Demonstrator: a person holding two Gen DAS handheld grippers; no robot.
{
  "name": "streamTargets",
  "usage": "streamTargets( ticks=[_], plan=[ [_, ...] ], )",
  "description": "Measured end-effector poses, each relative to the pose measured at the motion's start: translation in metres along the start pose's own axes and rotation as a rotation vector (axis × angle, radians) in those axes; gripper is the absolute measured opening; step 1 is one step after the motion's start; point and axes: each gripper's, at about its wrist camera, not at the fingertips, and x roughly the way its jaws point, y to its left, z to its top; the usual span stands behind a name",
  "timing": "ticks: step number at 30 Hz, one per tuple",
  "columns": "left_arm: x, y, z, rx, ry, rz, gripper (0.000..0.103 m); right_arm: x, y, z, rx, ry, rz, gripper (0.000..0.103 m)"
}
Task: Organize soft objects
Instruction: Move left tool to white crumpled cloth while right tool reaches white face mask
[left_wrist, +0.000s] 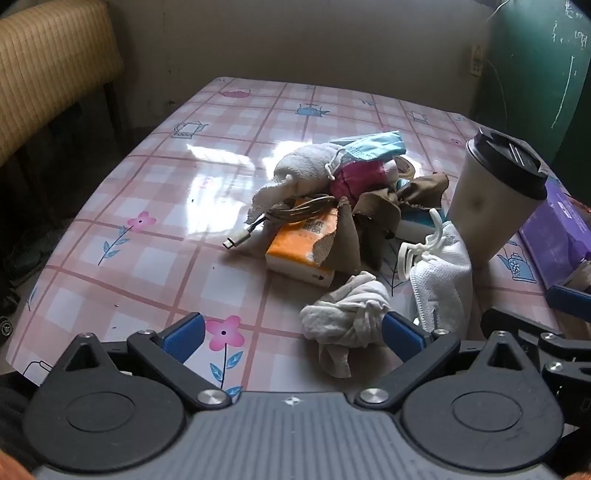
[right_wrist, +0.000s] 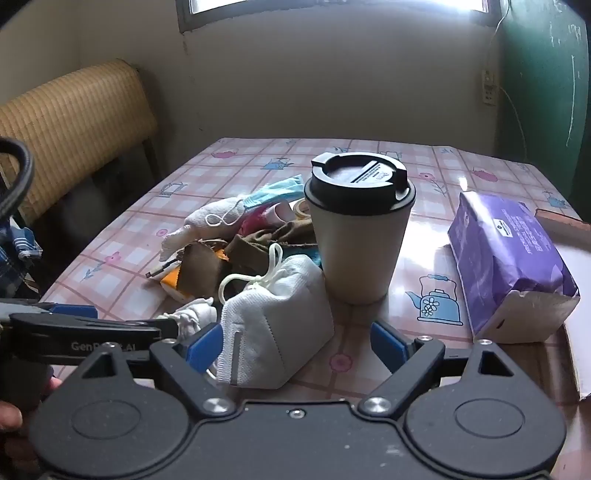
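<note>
- The left hand-held gripper (left_wrist: 291, 334) is released, its blue pads spread wide just above the counter (left_wrist: 166, 192), which wears a pink checked cloth with flowers and teapots.
- A knotted white rag (left_wrist: 345, 321) lies just ahead of it, against the inside of its right-side pad; the gap looks set to take that rag, though nothing is pinched yet.
- Further ahead sits a loose heap: a white towel (left_wrist: 299, 170), a blue face mask (left_wrist: 373, 147), a brown cloth (left_wrist: 373, 218), an orange tissue pack (left_wrist: 301, 245) and a charging cable (left_wrist: 280, 218) draped across it.
- The right hand-held gripper (right_wrist: 295, 347) is also released and empty.
- A folded white mask (right_wrist: 275, 321) lies between its pads, nearer the left one, seemingly its likely pick.
- A lidded paper cup (right_wrist: 360, 229) stands upright just beyond that mask; a careless reach could tip it.
- A purple tissue packet (right_wrist: 509, 262) lies ahead to the right, partly on a cardboard box (right_wrist: 576, 332), perhaps where soft things are gathered.
</note>
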Motion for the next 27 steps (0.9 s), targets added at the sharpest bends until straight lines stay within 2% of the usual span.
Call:
streamTargets(
  ticks=[27],
  plan=[
    [0.0069, -0.0074, 0.0002, 0.001, 0.022, -0.005, 0.103, 0.0019, -0.0031, 0.0004, 0.021, 0.000, -0.003, 0.101]
  ],
)
